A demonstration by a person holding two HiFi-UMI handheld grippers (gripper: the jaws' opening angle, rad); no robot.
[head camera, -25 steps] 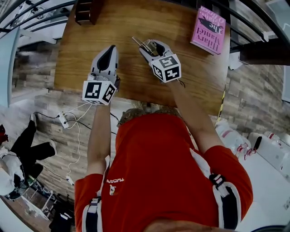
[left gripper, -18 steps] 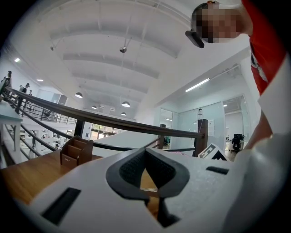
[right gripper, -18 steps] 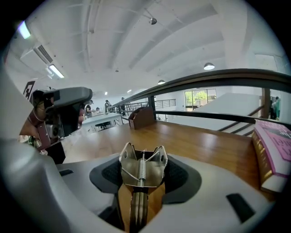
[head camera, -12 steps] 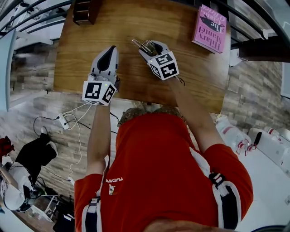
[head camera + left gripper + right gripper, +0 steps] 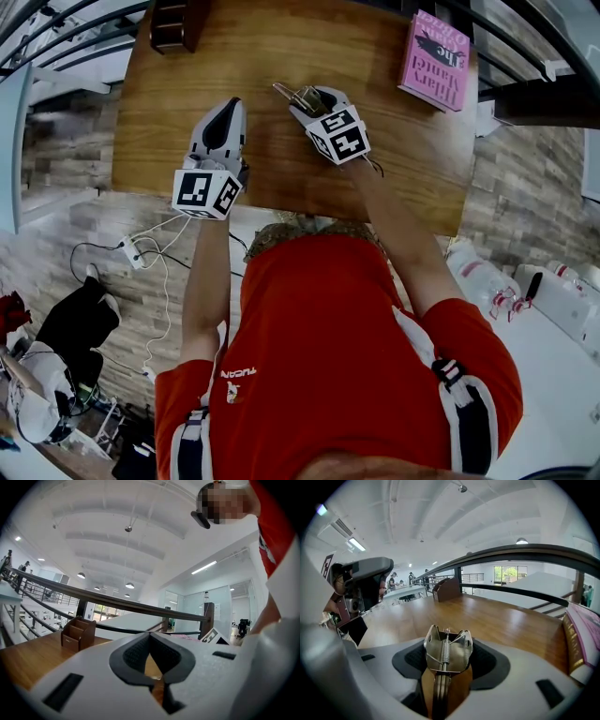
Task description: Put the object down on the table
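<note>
The right gripper [image 5: 307, 97] pinches a silvery spring-hinged metal tool [image 5: 446, 651], its long axis along the jaws, angled down at the brown wooden table [image 5: 234, 47]. The left gripper [image 5: 225, 107] is pressed together, empty.

The box [image 5: 178, 23] sits at the worktop's [image 5: 272, 42] far left corner, the book [image 5: 433, 61] at its far right corner. Both grippers are over the near middle, the left gripper [image 5: 227, 103] beside the right gripper [image 5: 316, 97]. The clip [image 5: 446, 651] sits between the right gripper's jaws.

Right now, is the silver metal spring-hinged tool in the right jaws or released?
In the jaws: the right gripper's black pads press both sides of the silver metal spring-hinged tool.
</note>
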